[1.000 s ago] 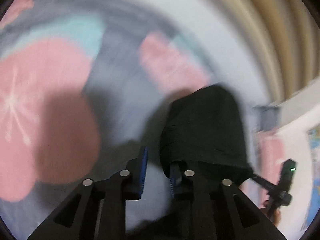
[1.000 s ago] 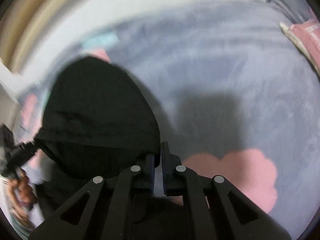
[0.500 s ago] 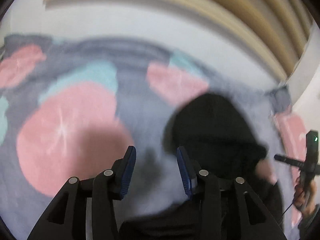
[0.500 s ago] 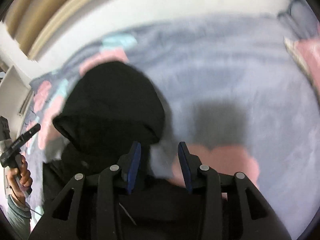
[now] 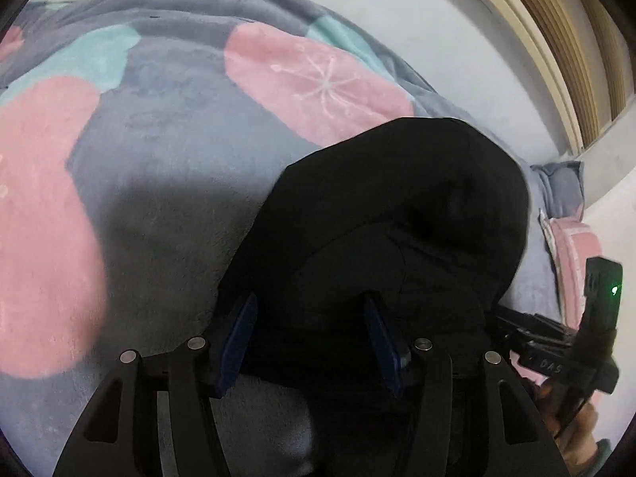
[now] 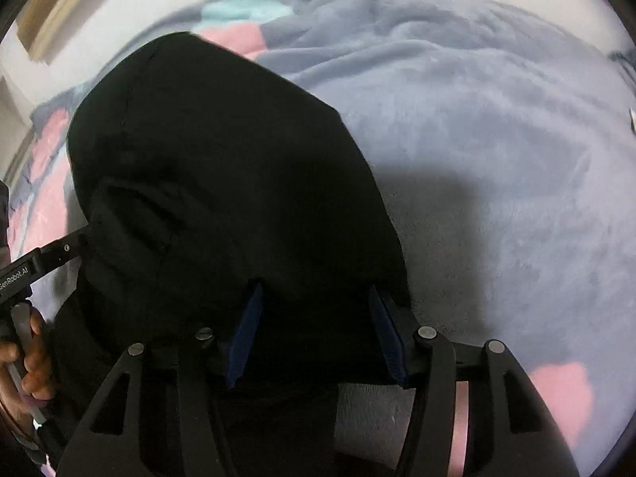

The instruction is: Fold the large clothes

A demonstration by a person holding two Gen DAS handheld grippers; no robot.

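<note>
A black garment (image 5: pixel 389 222) lies folded in a rounded heap on a grey blanket (image 5: pixel 167 183) with pink and teal patches. My left gripper (image 5: pixel 314 342) is open, its blue pads straddling the garment's near left edge. In the right wrist view the same garment (image 6: pixel 222 167) fills the left half. My right gripper (image 6: pixel 318 334) is open, with its jaws around the garment's near right edge. Neither gripper holds the cloth. The other gripper and a hand show at the right edge of the left view (image 5: pixel 572 353) and the left edge of the right view (image 6: pixel 24 270).
The blanket (image 6: pixel 497 139) spreads wide to the right of the garment. A white wall (image 5: pixel 437 31) runs behind the bed, with a beige ribbed curtain (image 5: pixel 556 39) at the upper right. A pink pillow (image 5: pixel 572 254) lies at the far right.
Both grippers have opened wide; the right was shut on the garment a second ago. Both have dropped closer to the garment, which now lies still on the blanket.
</note>
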